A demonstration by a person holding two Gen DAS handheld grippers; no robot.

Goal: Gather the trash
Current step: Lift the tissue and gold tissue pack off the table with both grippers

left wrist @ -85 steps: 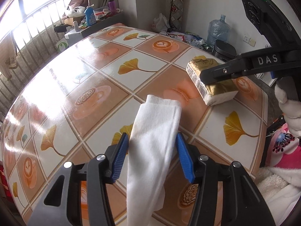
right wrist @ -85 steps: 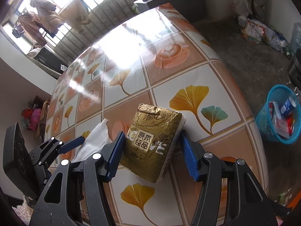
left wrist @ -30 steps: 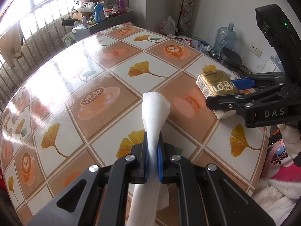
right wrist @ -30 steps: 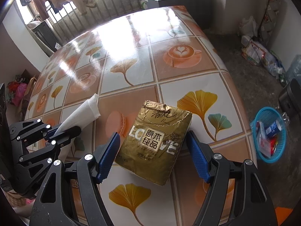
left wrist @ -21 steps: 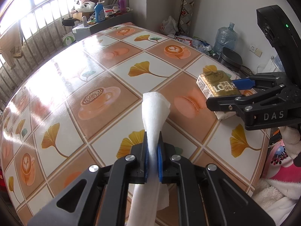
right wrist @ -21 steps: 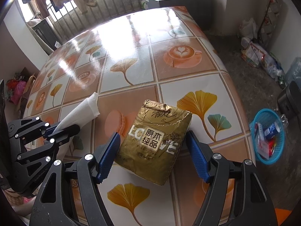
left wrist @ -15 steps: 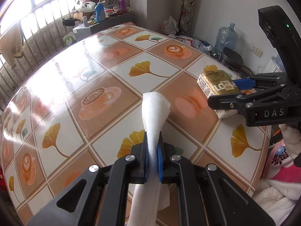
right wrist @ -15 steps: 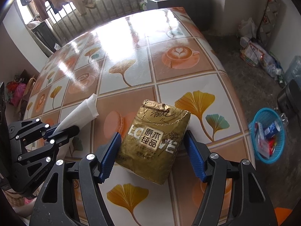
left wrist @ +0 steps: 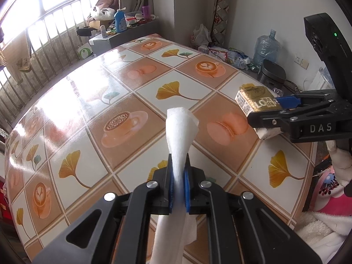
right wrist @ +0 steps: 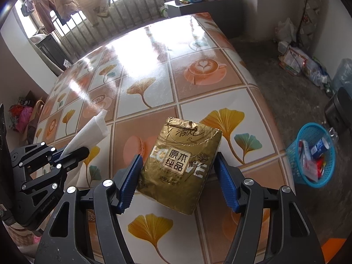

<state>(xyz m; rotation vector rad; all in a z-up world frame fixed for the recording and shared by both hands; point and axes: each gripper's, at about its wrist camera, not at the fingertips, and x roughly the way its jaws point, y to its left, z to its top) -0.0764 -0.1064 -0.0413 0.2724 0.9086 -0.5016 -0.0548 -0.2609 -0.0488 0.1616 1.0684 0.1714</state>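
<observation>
Tiled table (right wrist: 154, 66), gold tissue pack (right wrist: 180, 165) between closing right gripper (right wrist: 178, 182) blades; left gripper (left wrist: 178, 189) pinching tissue (left wrist: 179, 132).

One white tissue (left wrist: 179, 132) stands pinched between the shut jaws of the left gripper (left wrist: 178, 189), and one gold tissue pack (right wrist: 180, 162) lies between the parted jaws of the right gripper (right wrist: 178, 182). One blue basket (right wrist: 313, 154) sits on the floor, well right of the right jaws.
</observation>
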